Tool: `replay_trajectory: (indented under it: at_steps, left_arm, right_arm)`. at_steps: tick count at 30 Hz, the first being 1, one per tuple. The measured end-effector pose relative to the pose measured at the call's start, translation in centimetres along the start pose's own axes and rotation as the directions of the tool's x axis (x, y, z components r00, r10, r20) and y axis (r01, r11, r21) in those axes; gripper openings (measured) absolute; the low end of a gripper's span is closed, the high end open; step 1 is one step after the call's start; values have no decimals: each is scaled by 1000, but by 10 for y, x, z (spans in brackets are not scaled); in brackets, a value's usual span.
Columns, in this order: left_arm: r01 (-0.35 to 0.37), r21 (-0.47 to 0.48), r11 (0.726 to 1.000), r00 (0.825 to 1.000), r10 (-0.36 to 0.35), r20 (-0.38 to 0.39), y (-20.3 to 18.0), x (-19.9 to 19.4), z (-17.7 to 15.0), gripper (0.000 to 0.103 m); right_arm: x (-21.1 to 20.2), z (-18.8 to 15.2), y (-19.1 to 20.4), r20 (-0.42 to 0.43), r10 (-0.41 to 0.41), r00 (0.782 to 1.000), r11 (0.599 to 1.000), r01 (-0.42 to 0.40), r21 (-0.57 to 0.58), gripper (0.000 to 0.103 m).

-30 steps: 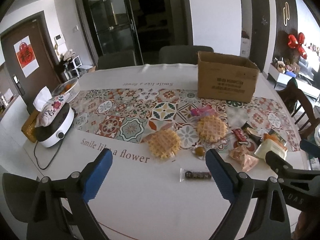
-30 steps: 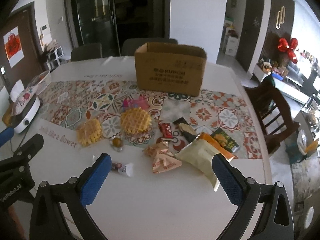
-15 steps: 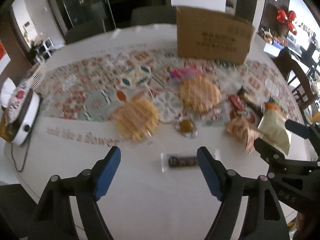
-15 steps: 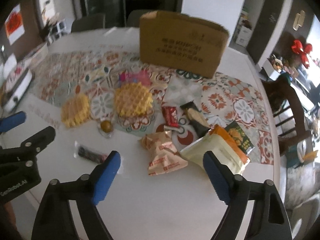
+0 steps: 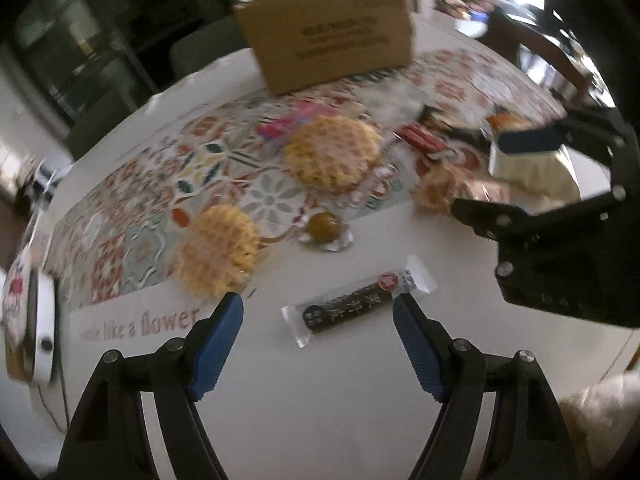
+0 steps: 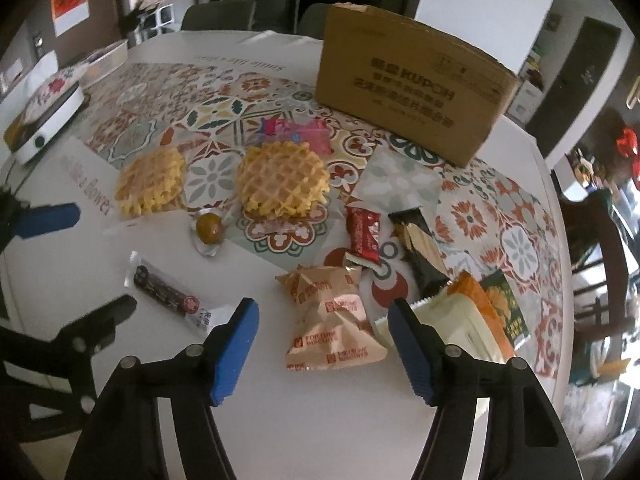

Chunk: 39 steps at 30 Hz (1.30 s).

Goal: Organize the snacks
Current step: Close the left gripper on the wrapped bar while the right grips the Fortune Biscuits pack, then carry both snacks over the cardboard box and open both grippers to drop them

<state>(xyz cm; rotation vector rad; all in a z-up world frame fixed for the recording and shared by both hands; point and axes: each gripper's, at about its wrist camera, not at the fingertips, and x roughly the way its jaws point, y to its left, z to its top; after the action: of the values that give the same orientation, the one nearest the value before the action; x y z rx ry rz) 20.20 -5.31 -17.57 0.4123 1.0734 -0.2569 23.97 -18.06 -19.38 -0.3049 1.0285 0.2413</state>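
Note:
My left gripper (image 5: 318,304) is open, low over the table, with a dark snack bar (image 5: 352,308) lying between its fingertips; the bar also shows in the right wrist view (image 6: 170,292). My right gripper (image 6: 322,310) is open around the tan fortune-biscuit packets (image 6: 334,324). Two wrapped waffles (image 6: 282,178) (image 6: 150,182), a small round brown sweet (image 6: 208,228), a red packet (image 6: 364,234), a pink packet (image 6: 298,130), a black stick packet (image 6: 420,252) and cream and orange bags (image 6: 468,320) lie before the cardboard box (image 6: 412,84).
The round white table (image 6: 320,408) carries a patterned cloth (image 6: 168,100). A white appliance (image 6: 44,120) sits at its left edge. Chairs stand behind the table and a wooden chair (image 6: 592,240) at the right.
Both grippers have moved forward and down toward the table. The left one now straddles the dark bar; the right one now straddles the tan packets. The jaws stay open.

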Motion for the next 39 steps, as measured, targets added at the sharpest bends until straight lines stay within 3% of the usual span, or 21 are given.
replay_trajectory:
  at_steps: [7, 19, 25, 27, 31, 36, 39]
  left_arm:
    - [42, 150, 988, 999, -38, -31, -15, 22, 2, 62]
    - [119, 312, 943, 990, -90, -105, -30, 52, 3, 55]
    - [152, 296, 943, 987, -126, -104, -26, 57, 10, 51]
    - [183, 275, 944, 981, -156, -117, -23, 59, 11, 44]
    - [251, 186, 950, 963, -226, -146, -15, 64, 13, 39]
    - [281, 104, 954, 954, -266, -141, -7, 67, 12, 24]
    - [299, 40, 953, 947, -292, -136, -1, 68, 13, 22]
  right_arm:
    - [15, -1, 4, -44, 26, 999, 999, -27, -24, 66]
    - [45, 4, -5, -122, 20, 992, 1000, -19, 8, 65]
    - [58, 8, -5, -161, 45, 986, 999, -43, 14, 65]
    - [62, 8, -5, -178, 48, 983, 999, -46, 14, 65]
    - [68, 9, -7, -208, 76, 975, 997, -70, 36, 52]
    - [68, 10, -5, -202, 76, 976, 997, -69, 44, 47]
    - [66, 10, -4, -196, 78, 978, 996, -68, 55, 44]
